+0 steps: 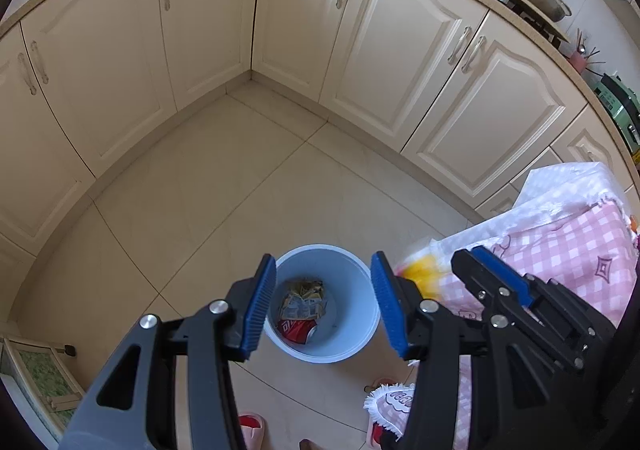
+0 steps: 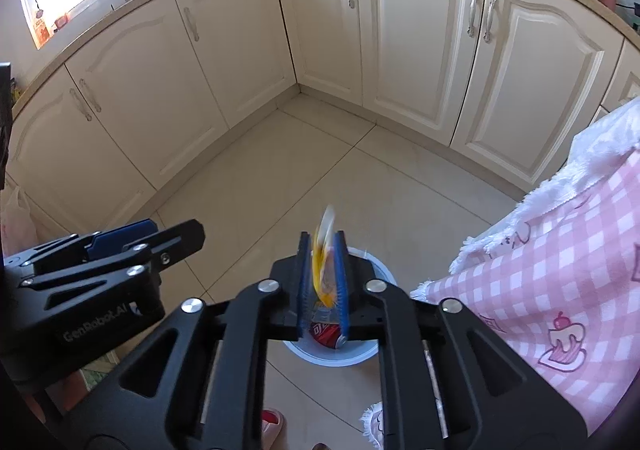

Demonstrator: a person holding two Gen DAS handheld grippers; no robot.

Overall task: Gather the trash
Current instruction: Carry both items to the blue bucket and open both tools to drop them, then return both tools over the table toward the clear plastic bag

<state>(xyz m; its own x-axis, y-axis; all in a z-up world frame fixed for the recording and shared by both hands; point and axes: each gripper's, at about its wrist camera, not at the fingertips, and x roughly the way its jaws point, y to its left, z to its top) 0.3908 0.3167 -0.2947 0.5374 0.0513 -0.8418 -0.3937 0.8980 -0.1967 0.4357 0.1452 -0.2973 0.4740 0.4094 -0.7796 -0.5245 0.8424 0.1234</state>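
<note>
A yellow wrapper (image 2: 325,262), blurred, perhaps slipping loose, sits between the narrowly parted jaws of the right gripper (image 2: 323,282) at lower centre, above the blue bin (image 1: 362,290) holding a red can (image 1: 296,330). The left gripper (image 1: 324,306) stands half open, empty.

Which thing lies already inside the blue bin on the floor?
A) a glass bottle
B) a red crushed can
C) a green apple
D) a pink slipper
B: in the left wrist view the red crushed can lies at the bottom of the blue bin, next to crumpled wrappers.
</note>
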